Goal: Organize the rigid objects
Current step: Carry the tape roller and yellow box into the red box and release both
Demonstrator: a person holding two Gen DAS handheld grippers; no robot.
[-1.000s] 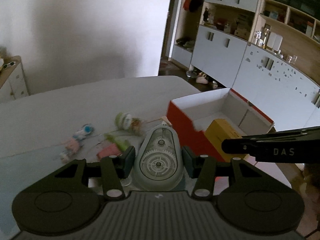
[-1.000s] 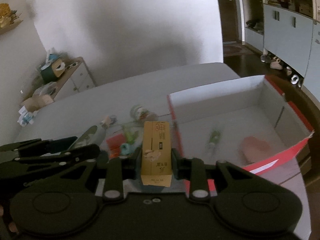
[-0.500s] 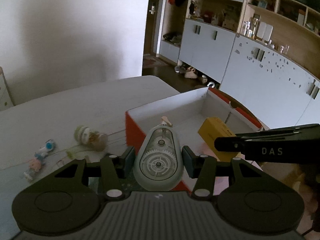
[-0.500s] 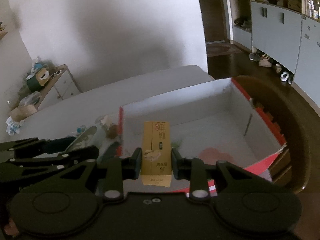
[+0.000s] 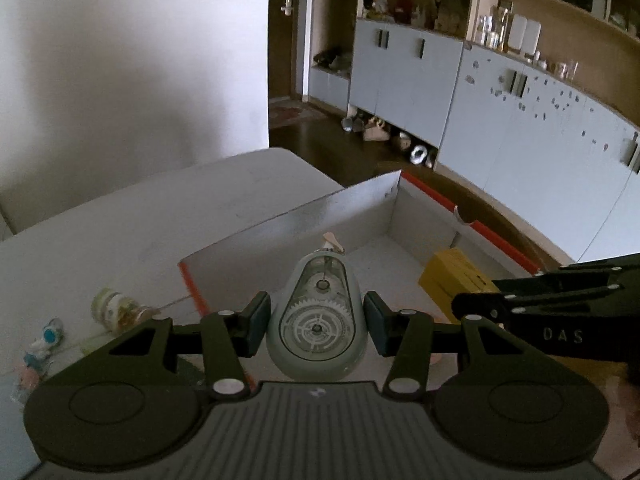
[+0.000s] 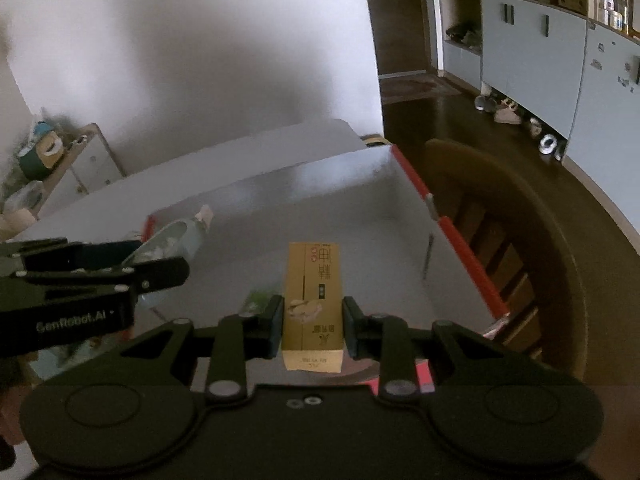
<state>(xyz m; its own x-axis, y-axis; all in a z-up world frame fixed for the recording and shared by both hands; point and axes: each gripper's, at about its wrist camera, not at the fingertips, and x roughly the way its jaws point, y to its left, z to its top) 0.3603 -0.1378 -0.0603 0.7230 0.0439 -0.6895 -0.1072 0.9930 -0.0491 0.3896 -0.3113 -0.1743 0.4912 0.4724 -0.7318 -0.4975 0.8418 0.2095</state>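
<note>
My left gripper [image 5: 316, 326] is shut on a grey-green correction tape dispenser [image 5: 316, 328] with clear gear window, held above the open red-and-white cardboard box [image 5: 304, 210]. My right gripper [image 6: 313, 326] is shut on a tall yellow carton [image 6: 314, 300], also held over the box [image 6: 460, 248]. The carton also shows in the left wrist view [image 5: 452, 276], with the right gripper at the right edge. The dispenser shows in the right wrist view [image 6: 172, 240]. A green item [image 6: 258, 300] lies on the box floor.
On the grey table [image 5: 120, 232] left of the box lie a small jar [image 5: 116, 306] and small toy figures [image 5: 42, 346]. A wooden chair [image 6: 520, 248] stands right of the box. Cabinets [image 5: 520, 120] line the far wall.
Both grippers have moved right and forward with their objects, from beside the box's left wall to above its interior. The loose table items have slid to the left of view.
</note>
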